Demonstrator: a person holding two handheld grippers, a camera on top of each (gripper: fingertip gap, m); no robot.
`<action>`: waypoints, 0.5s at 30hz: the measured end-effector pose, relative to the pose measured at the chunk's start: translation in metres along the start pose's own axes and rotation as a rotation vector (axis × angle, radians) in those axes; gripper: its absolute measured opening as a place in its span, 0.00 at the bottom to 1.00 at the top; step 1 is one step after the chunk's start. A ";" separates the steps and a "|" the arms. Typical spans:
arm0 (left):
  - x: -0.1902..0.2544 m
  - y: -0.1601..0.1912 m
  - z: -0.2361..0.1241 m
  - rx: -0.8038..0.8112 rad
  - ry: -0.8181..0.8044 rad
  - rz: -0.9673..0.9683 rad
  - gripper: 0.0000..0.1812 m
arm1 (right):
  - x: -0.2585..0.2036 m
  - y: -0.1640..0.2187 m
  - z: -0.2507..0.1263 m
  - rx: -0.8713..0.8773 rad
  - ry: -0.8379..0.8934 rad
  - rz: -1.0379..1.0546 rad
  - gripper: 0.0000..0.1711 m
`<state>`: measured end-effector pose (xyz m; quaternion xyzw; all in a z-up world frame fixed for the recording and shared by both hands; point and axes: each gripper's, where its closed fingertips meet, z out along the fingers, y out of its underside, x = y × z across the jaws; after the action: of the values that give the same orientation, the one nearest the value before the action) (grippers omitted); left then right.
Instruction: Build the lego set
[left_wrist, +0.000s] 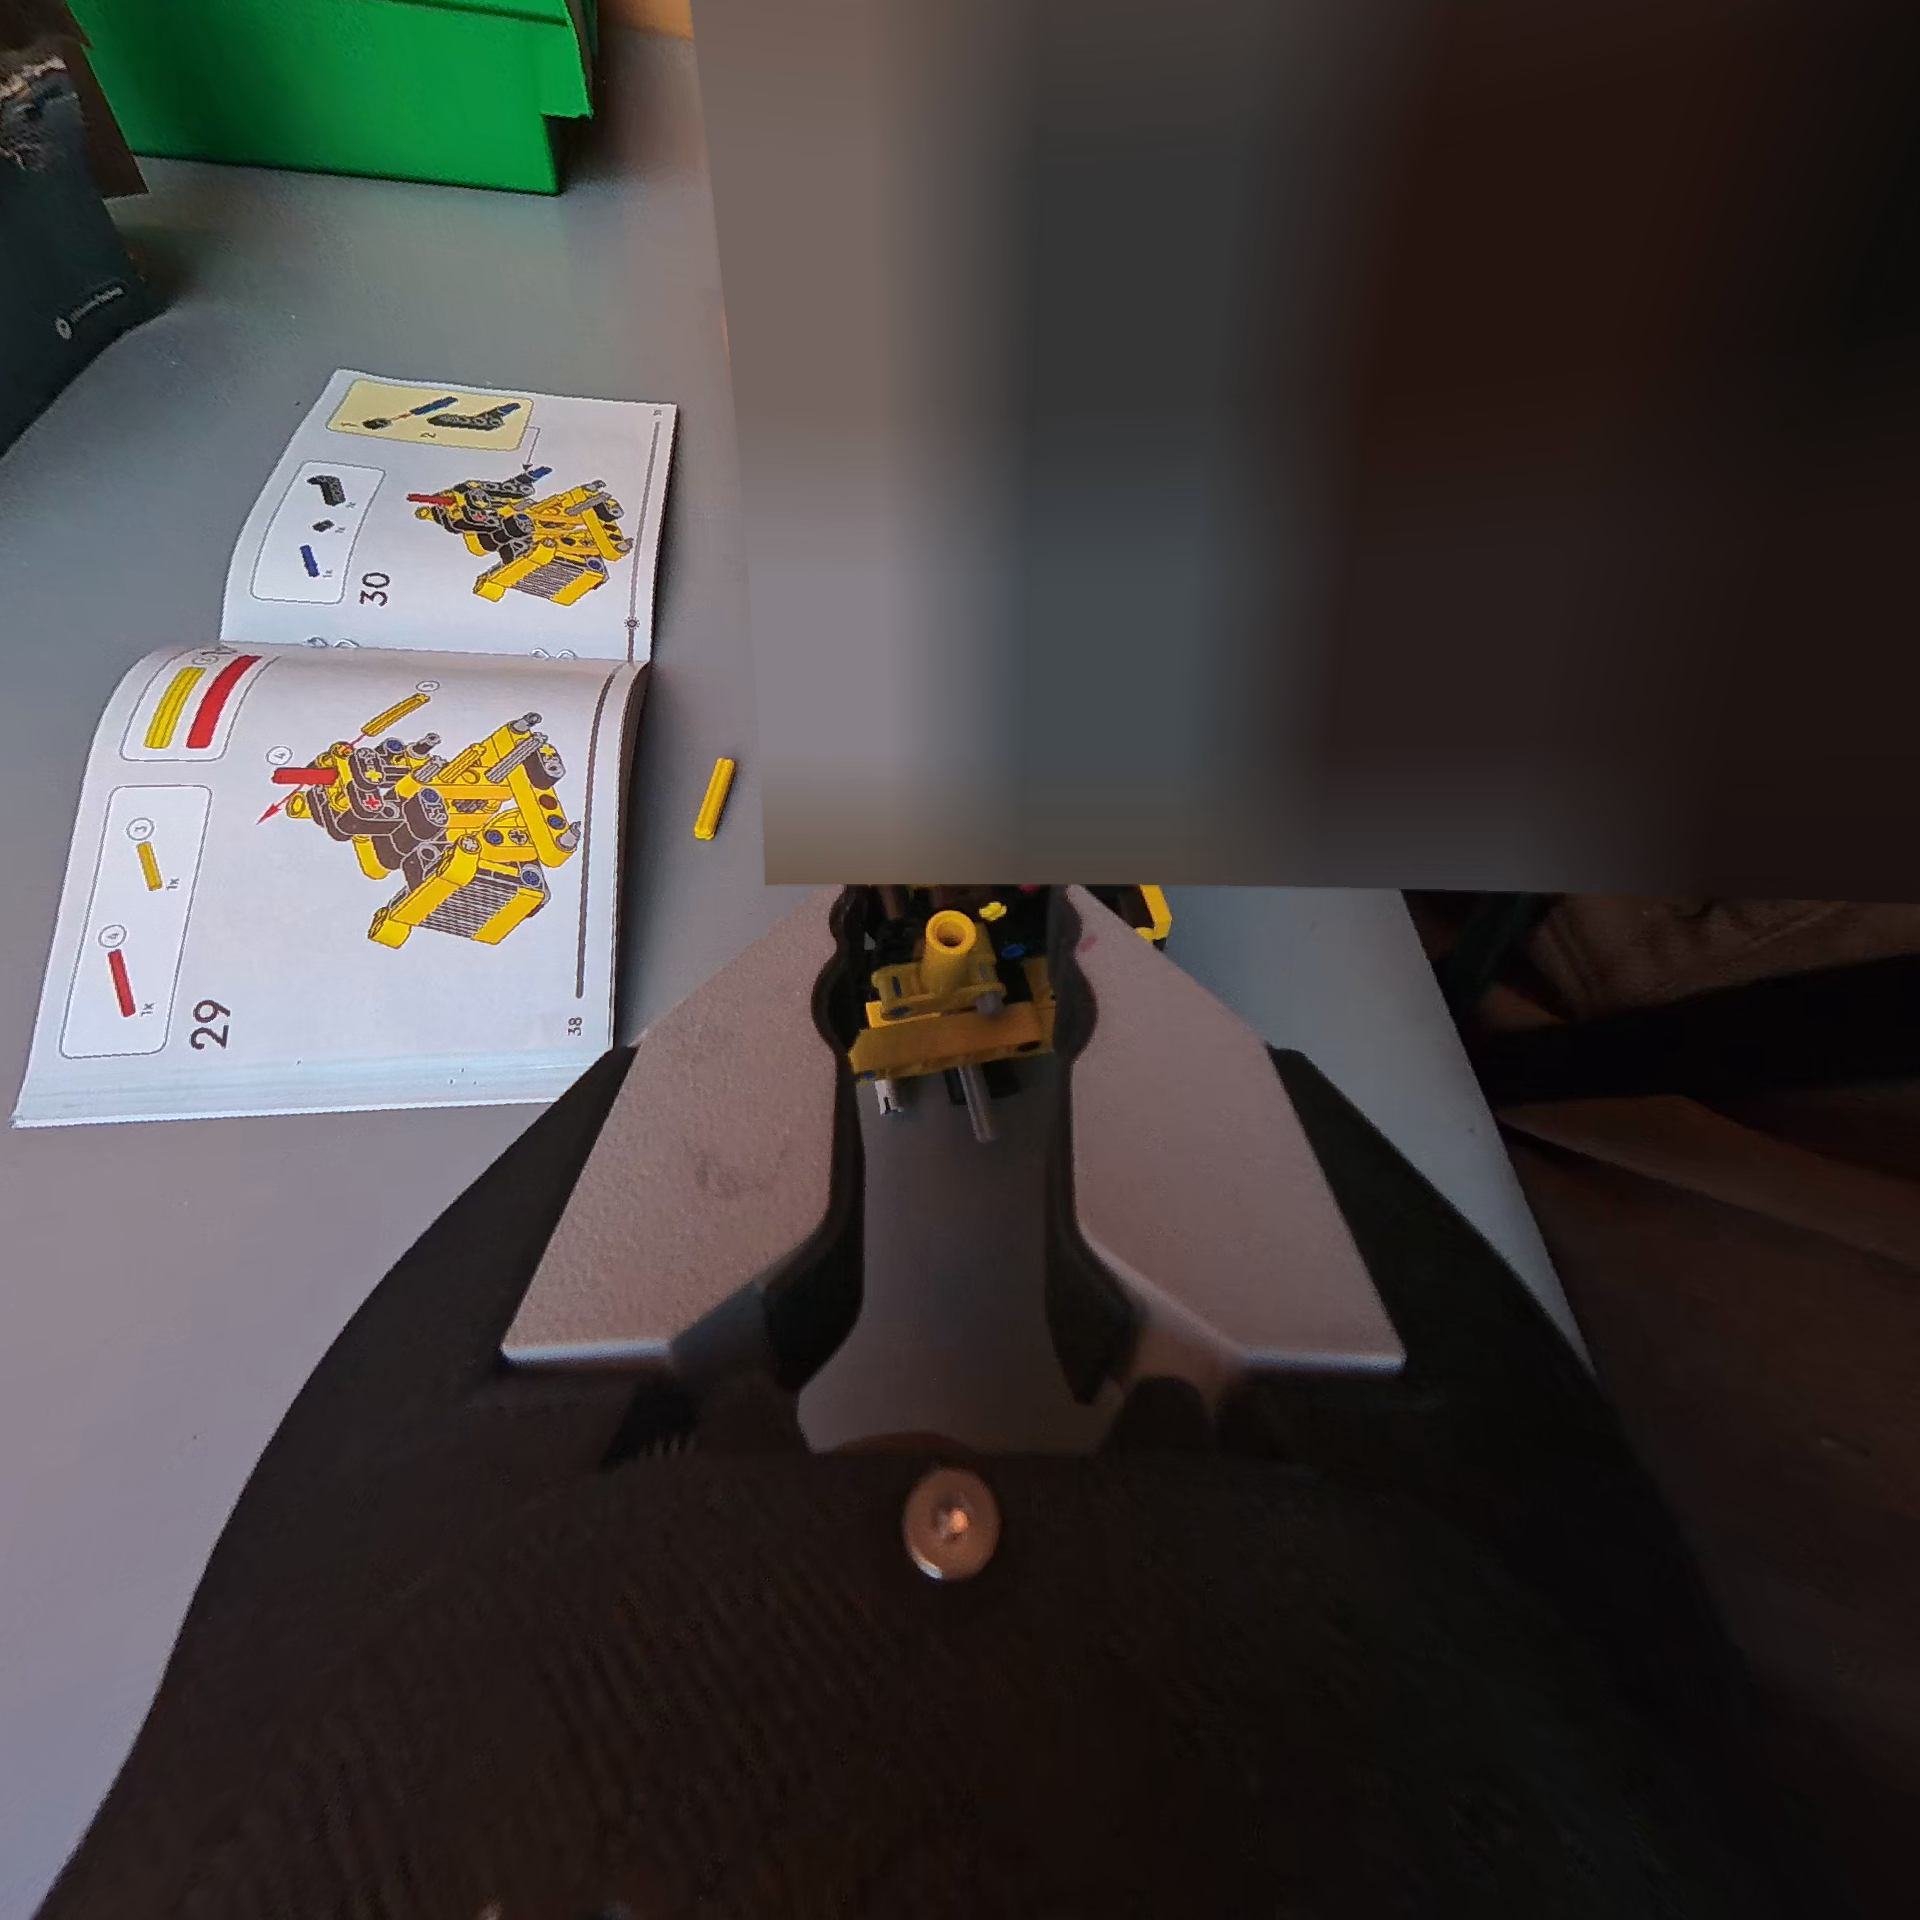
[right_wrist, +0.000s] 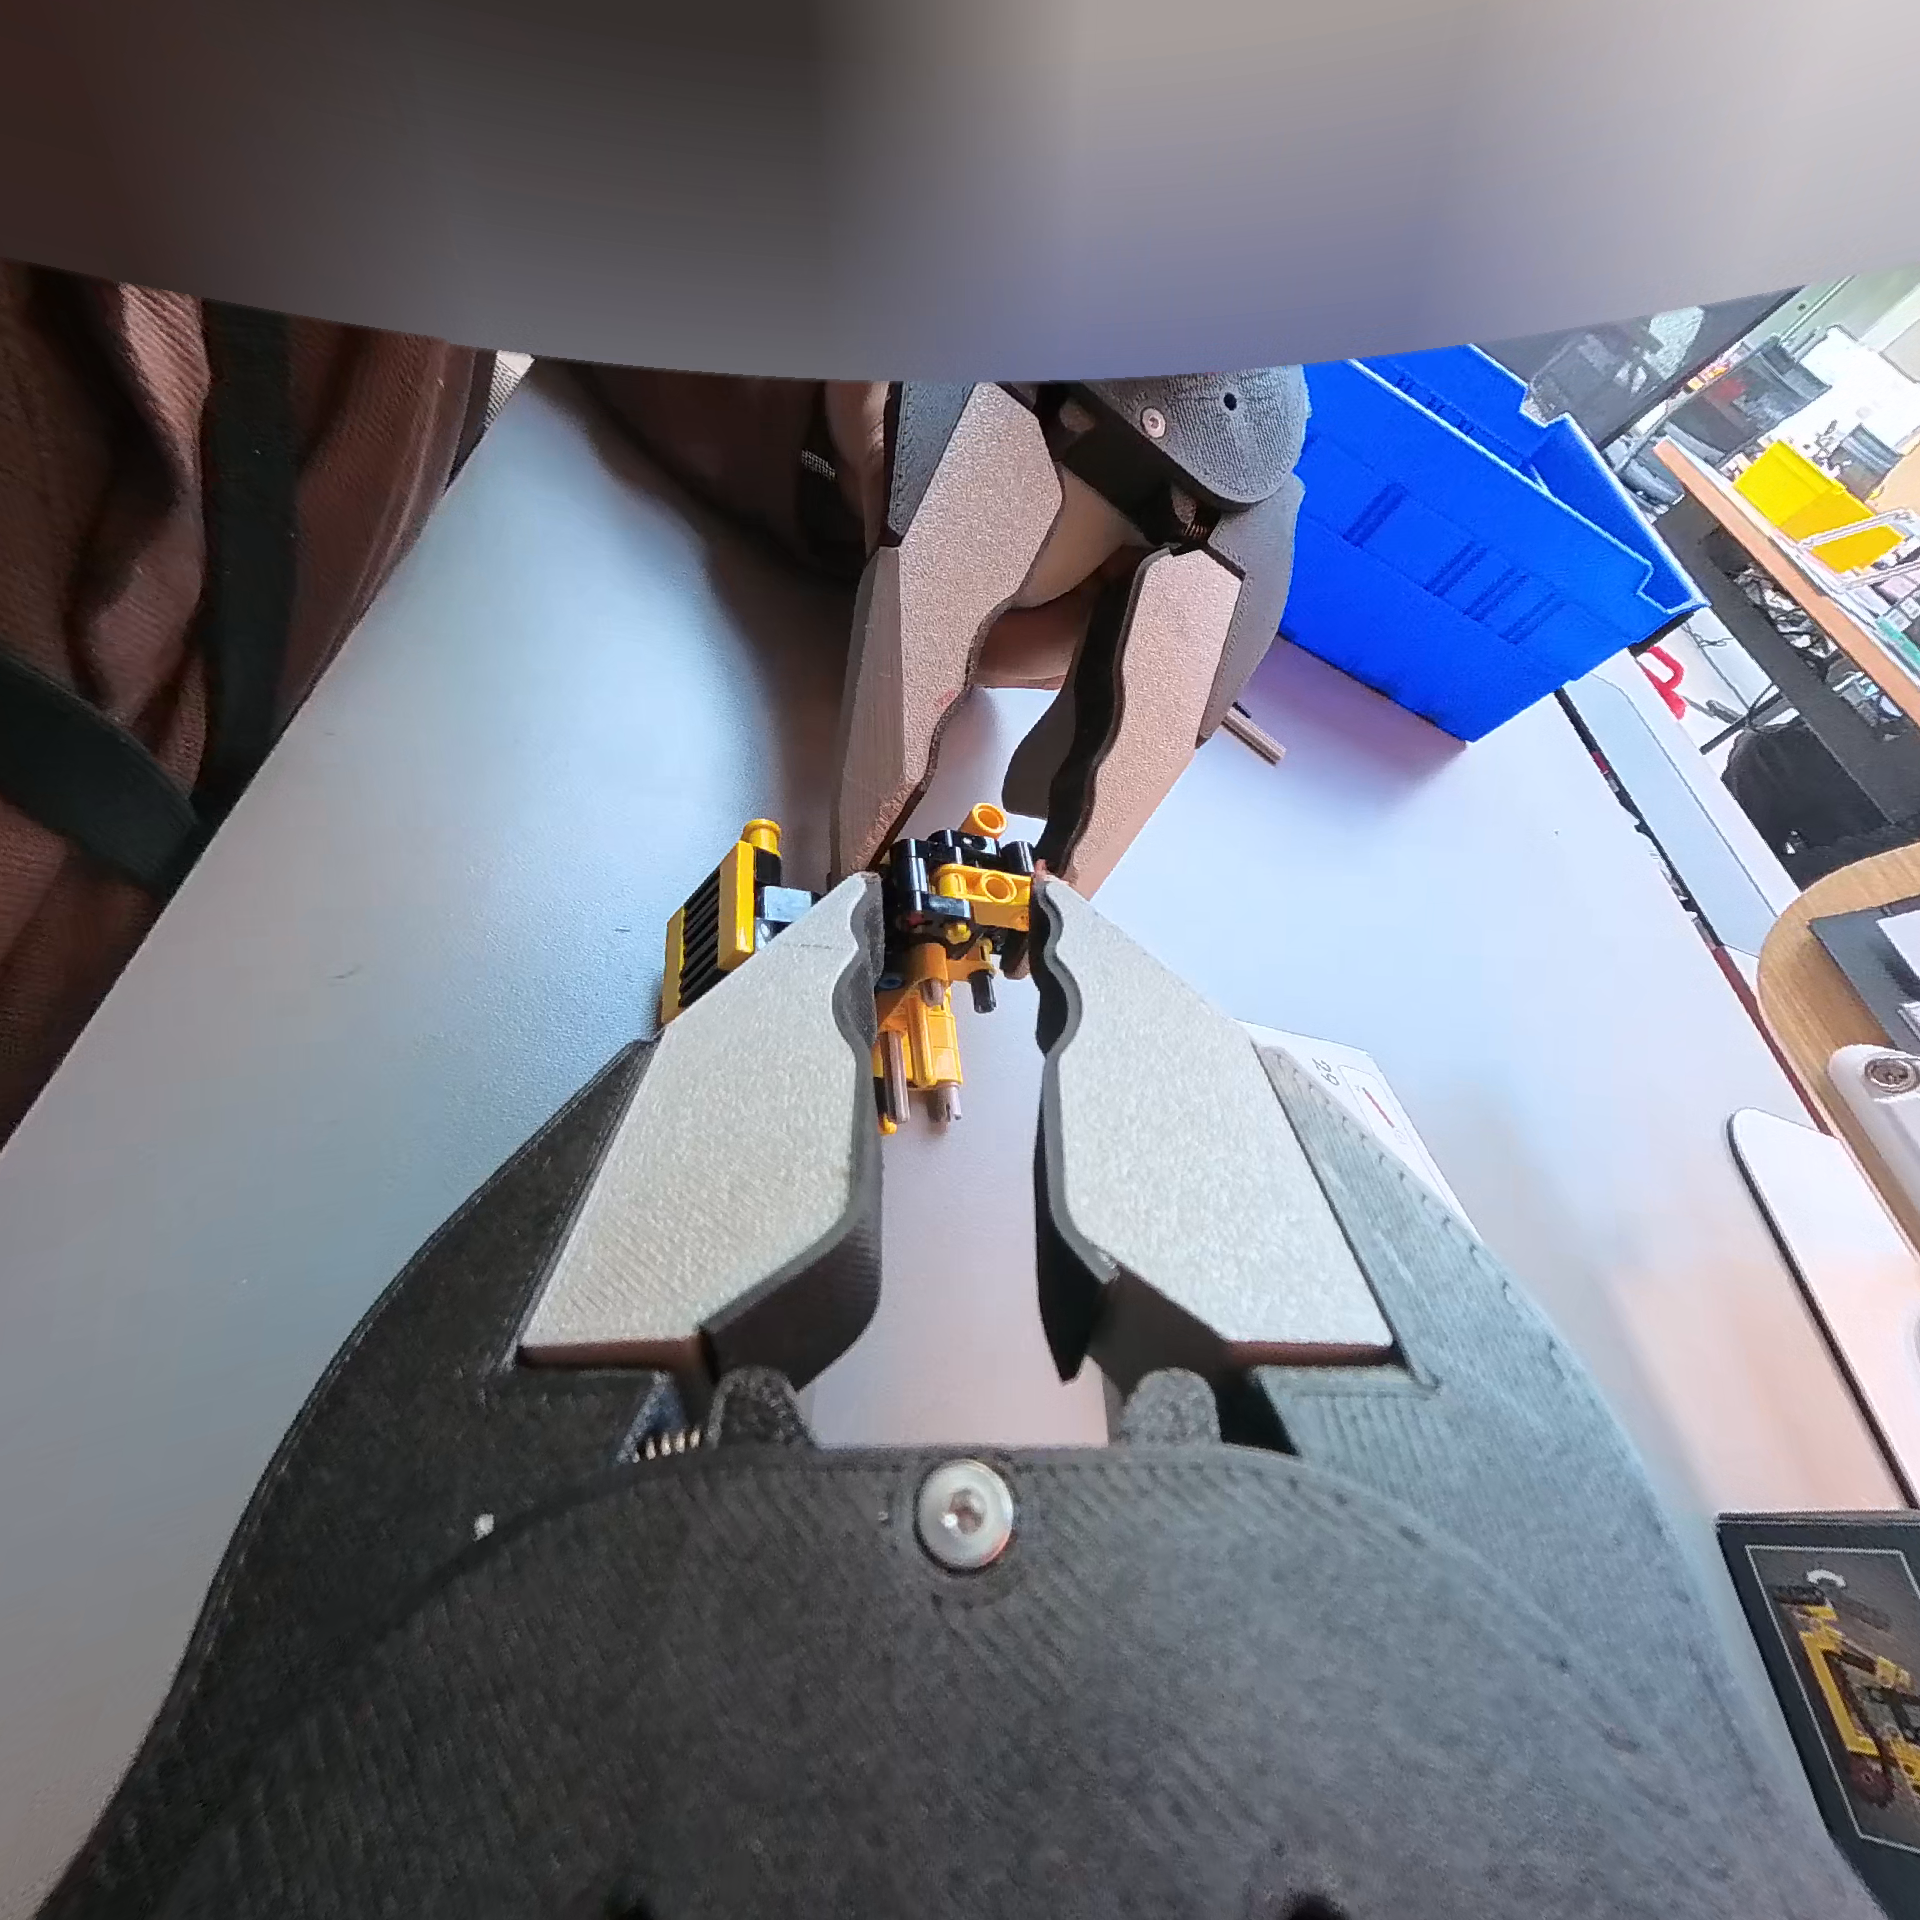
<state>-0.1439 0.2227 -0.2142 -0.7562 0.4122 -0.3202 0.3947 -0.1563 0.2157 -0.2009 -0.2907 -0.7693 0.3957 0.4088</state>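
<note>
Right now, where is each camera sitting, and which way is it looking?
Left wrist view: sits on the left gripper, looking along its fingers at the lego model, with the open instruction booklet and a loose yellow piece to one side.
Right wrist view: sits on the right gripper, facing the opposite way; the left gripper reaches in from the far side before a blue bin.
Shared: the model and the grey table.

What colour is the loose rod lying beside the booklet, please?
Yellow; the loose rod shows best in the left wrist view.
</note>
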 end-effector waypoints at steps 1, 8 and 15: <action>0.000 0.000 0.000 0.000 -0.002 0.001 0.18 | 0.000 0.000 0.000 0.000 0.001 -0.001 0.14; 0.000 0.000 0.000 -0.002 -0.016 0.008 0.18 | 0.000 0.000 0.000 -0.003 0.007 -0.011 0.14; -0.001 0.001 0.000 -0.013 -0.072 0.041 0.18 | -0.001 -0.001 0.001 -0.003 0.008 -0.012 0.14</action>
<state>-0.1451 0.2229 -0.2151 -0.7612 0.4152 -0.2818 0.4109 -0.1566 0.2145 -0.2006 -0.2884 -0.7699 0.3909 0.4138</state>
